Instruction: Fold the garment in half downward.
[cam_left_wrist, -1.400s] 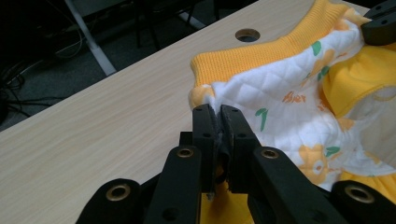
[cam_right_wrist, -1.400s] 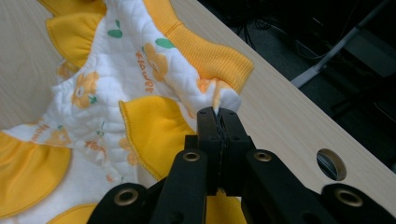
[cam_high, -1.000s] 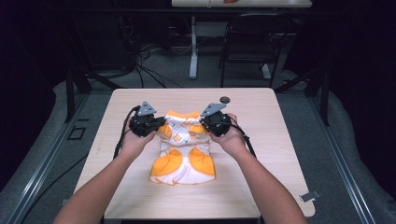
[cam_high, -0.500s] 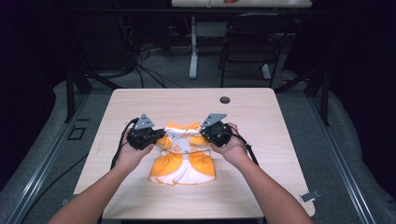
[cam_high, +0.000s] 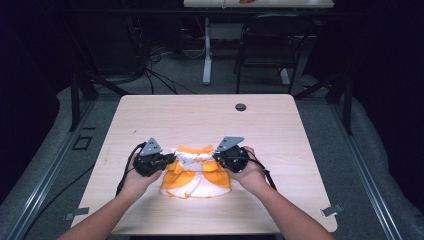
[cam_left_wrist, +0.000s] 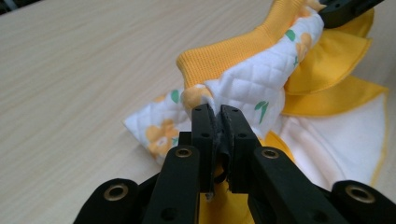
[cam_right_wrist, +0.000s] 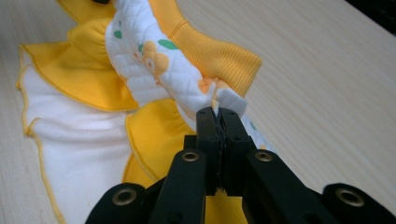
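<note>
Both the left gripper (cam_high: 169, 159) and the right gripper (cam_high: 218, 156) have their jaws clamped on quilted fabric of the orange-and-white baby garment (cam_high: 196, 175), stretched between them above the wooden counter (cam_high: 200, 115).

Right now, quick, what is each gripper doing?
Left gripper: closed, pinching the quilted white and orange flowered baby garment.
Right gripper: closed, pinching the same garment at its other side.
</note>
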